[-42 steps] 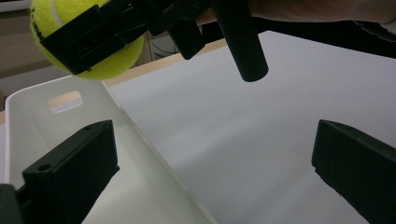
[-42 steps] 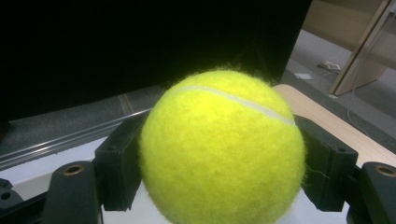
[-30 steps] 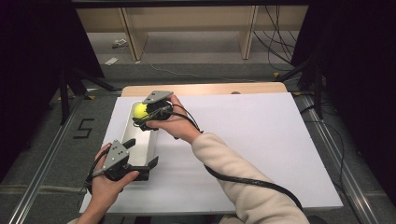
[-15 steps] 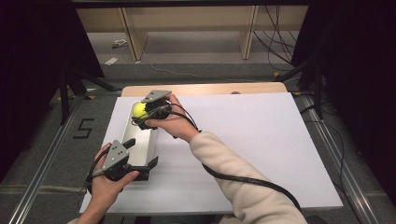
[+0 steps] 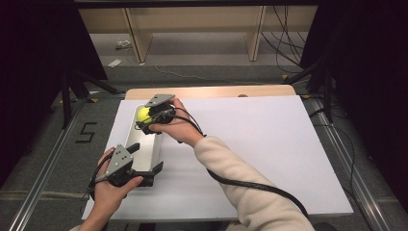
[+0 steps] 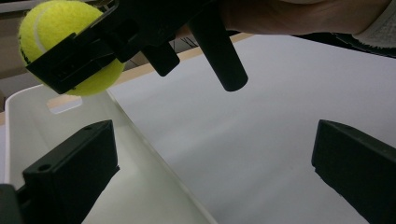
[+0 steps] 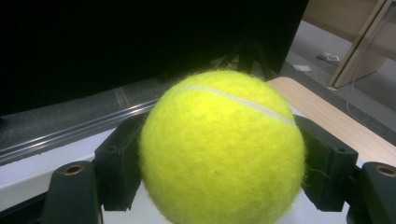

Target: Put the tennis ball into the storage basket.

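Overhead, the tennis ball (image 5: 143,114) was clamped between the jaws of the right claw (image 5: 146,117) and held above the far end of the long white tray (image 5: 144,153) on the tabletop (image 5: 269,144). The left claw (image 5: 144,166), jaws spread apart, was set astride the tray's near end, apparently to steady it. For a clean release, the ball was best lowered until low inside the tray walls and centred between them before the jaws were parted, the tray being kept braced throughout.

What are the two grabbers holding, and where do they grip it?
The right gripper squeezes the tennis ball by its two opposite sides. The left gripper is open around the white tray's side wall.
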Tool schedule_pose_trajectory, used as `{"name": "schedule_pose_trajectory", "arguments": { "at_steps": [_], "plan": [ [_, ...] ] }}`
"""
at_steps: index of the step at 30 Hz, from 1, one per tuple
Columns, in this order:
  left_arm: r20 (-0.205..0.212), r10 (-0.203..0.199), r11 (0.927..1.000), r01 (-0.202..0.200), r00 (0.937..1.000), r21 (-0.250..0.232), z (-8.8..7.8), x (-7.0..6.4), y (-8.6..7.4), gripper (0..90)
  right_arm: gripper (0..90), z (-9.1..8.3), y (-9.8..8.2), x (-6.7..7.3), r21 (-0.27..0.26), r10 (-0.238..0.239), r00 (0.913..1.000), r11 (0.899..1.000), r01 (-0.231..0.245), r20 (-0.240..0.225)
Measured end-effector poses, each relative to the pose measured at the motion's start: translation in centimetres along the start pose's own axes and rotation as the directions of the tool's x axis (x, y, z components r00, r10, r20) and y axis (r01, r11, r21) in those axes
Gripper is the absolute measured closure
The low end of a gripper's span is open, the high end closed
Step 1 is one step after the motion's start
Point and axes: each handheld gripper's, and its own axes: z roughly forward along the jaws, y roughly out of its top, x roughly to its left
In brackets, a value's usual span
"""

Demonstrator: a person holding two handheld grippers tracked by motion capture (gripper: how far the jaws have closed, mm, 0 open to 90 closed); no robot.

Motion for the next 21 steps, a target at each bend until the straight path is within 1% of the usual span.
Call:
{"name": "schedule_pose_trajectory", "arguments": {
  "at_steps": [2, 8, 10, 16, 21],
  "plan": [
    [0.0, 0.0, 1.0, 0.0, 1.0, 0.0, -0.01, -0.01, 0.0, 0.0, 26.8, 0.1, -0.04, -0.03, 0.002, 0.01, 0.9999, 1.0, -0.01, 0.0],
    [0.001, 0.001, 1.0, -0.001, 1.0, 0.0, -0.03, 0.04, 0.01, 0.0, 26.8, 0.28, -0.15, -0.01, 0.014, 0.014, 0.9999, 1.0, -0.014, -0.003],
    [0.001, 0.0, 1.0, 0.0, 1.0, 0.0, -0.03, 0.01, 0.01, 0.0, 26.8, 0.4, -0.15, -0.03, 0.005, 0.006, 1.0, 1.0, -0.006, -0.001],
    [0.0, 0.0, 1.0, 0.0, 1.0, 0.0, -0.03, 0.01, 0.01, 0.0, 26.8, 0.55, -0.02, 0.04, 0.007, 0.012, 0.9999, 1.0, -0.012, -0.004],
    [0.0, 0.001, 1.0, -0.001, 1.0, 0.0, -0.03, 0.03, 0.01, 0.0, 26.8, 0.75, 0.09, 0.04, 0.008, 0.006, 1.0, 1.0, -0.006, -0.004]
  ]
}}
